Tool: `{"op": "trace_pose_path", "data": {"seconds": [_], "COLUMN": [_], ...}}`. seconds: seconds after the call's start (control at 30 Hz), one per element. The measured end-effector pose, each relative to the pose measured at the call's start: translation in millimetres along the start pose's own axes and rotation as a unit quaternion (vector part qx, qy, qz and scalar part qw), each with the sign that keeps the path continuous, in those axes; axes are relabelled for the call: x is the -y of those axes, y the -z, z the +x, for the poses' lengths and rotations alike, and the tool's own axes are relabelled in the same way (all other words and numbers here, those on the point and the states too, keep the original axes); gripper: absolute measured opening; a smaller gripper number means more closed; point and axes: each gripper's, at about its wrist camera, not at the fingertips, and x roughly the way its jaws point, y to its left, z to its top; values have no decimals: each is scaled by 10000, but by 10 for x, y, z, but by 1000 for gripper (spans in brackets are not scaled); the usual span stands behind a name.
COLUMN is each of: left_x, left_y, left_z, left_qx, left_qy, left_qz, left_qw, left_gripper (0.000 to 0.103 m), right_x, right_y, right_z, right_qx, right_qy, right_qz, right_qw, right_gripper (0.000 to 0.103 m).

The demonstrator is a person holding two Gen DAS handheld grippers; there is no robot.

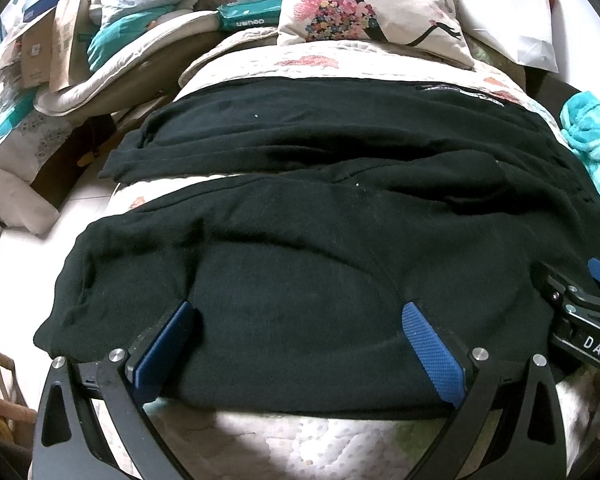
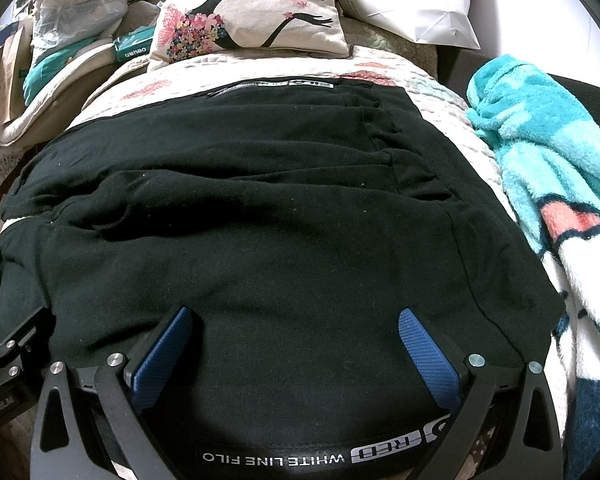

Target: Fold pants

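Note:
Black pants (image 1: 320,208) lie spread flat on a quilted bed cover (image 1: 300,444), legs running to the left and waistband to the right (image 2: 440,168). My left gripper (image 1: 300,312) is open, its blue pads resting on the near leg's edge. My right gripper (image 2: 296,316) is open over the near hip part of the pants (image 2: 284,220), pads on the cloth. A printed strip reading "WHITE LINE FILO" (image 2: 276,458) shows at the near edge. The right gripper's fingers (image 1: 580,300) show at the right edge of the left wrist view.
A cushion with a flower-woman print (image 2: 244,8) and a white pillow (image 2: 412,0) lie at the far end. A turquoise fleece blanket (image 2: 548,140) lies to the right. Bags, boxes and packets (image 1: 100,20) are piled at far left. Floor (image 1: 28,248) shows to the left.

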Motion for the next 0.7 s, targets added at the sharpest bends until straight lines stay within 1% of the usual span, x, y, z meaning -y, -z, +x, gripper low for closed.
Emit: {"op": "trace_pose_path", "data": {"seconds": [0.33, 0.47, 0.6, 0.7], "left_x": [-18, 8, 56, 67], "left_y": [-4, -19, 22, 23], "left_z": [-4, -39, -189, -402], "left_qx": [-63, -114, 71, 284], "left_qy": [87, -1, -210, -179], "left_qz": [113, 309, 626, 727], "left_qw": [9999, 9995, 9978, 9968], "left_gripper": [103, 103, 103, 100], "right_x": [4, -3, -30, -9], "right_y": [0, -42, -17, -12], "right_z": [1, 18, -8, -22], "right_qx": [-45, -149, -234, -239], "right_qy": [17, 41, 142, 59], "right_qz": [66, 174, 225, 254], "right_qw": [10000, 9997, 9994, 9994], "right_gripper": [103, 103, 103, 103]}}
